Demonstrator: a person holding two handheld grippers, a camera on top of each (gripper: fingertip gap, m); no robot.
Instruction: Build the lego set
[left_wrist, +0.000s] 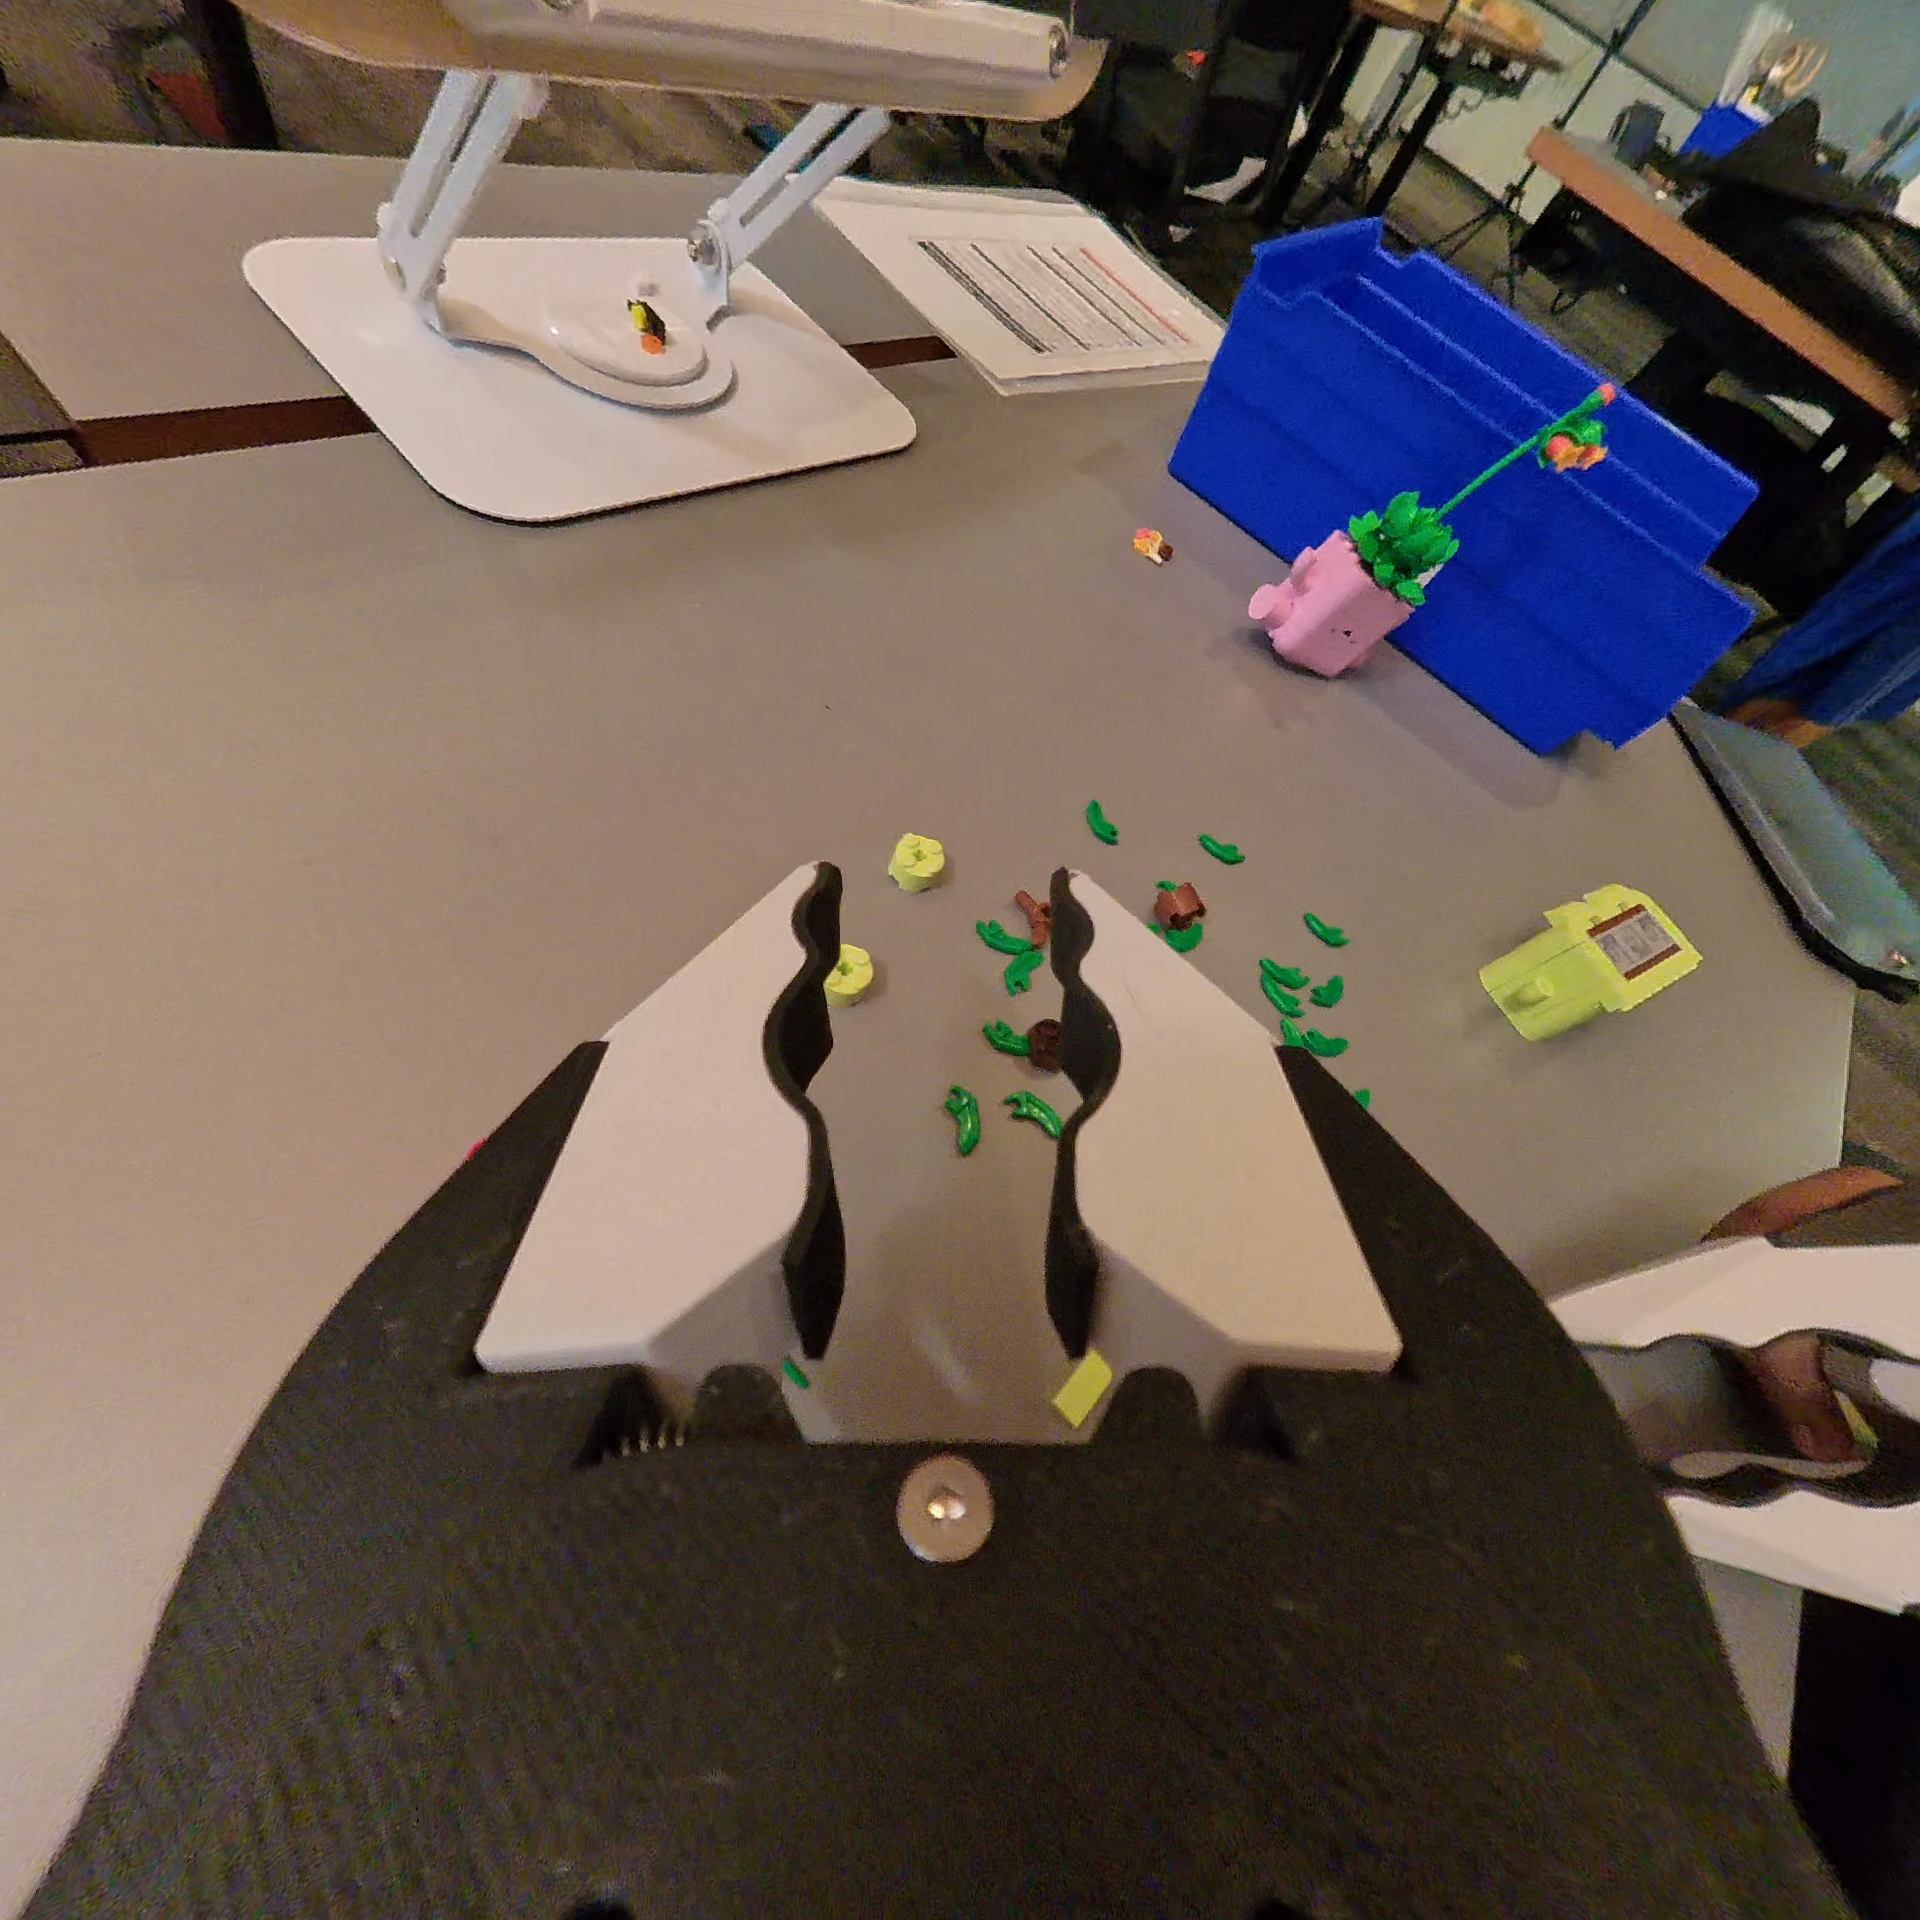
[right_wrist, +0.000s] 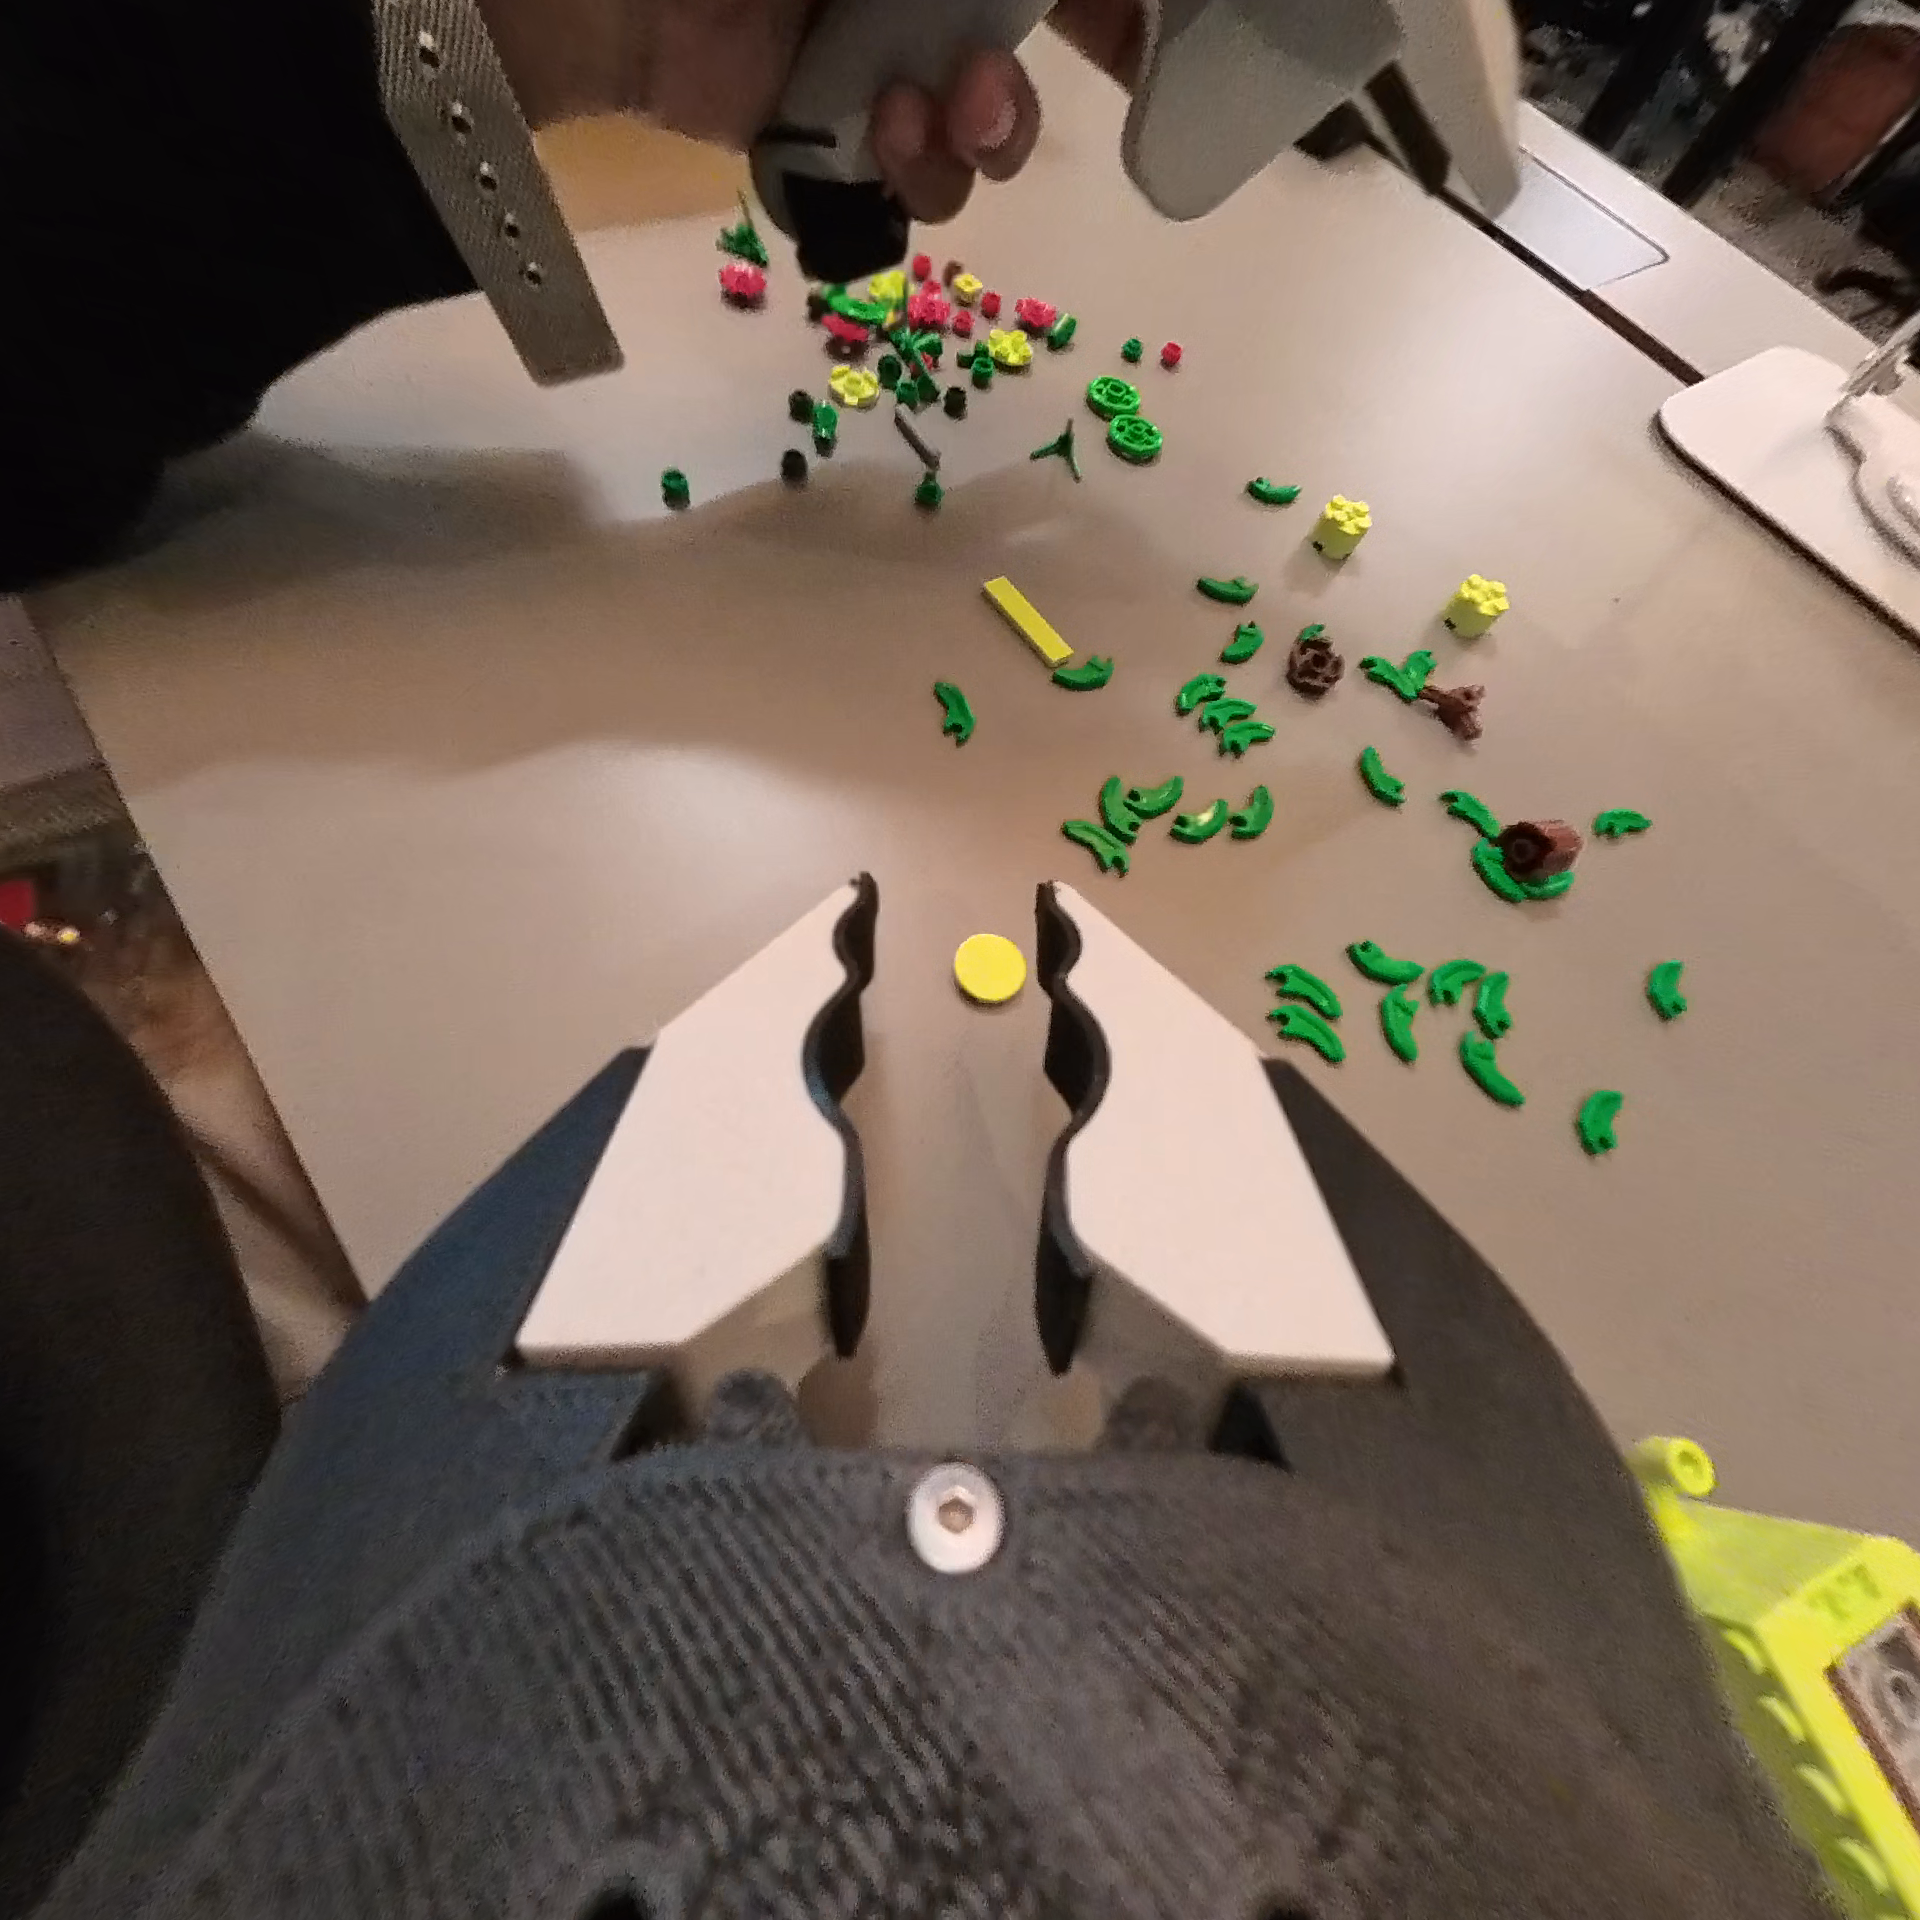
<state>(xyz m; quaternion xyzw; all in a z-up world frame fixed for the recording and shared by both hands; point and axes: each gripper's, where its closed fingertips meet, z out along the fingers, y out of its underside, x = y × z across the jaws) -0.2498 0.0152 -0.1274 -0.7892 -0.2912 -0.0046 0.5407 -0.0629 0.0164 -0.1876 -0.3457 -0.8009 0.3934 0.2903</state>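
We see both grippers empty with fingers apart: the left gripper (left_wrist: 940, 883) over scattered green leaf pieces (left_wrist: 1023, 966), the right gripper (right_wrist: 956, 899) straddling a flat yellow round tile (right_wrist: 989, 968) on the table (right_wrist: 520, 831). That thin tile could slip or skid away when we close.

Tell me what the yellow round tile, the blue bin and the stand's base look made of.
Yellow round tile: smooth moulded plastic, flat even colour. Blue bin: rigid plastic, uniform matte blue, moulded steps. Stand's base: smooth white plate, probably painted metal or plastic; cannot tell which.
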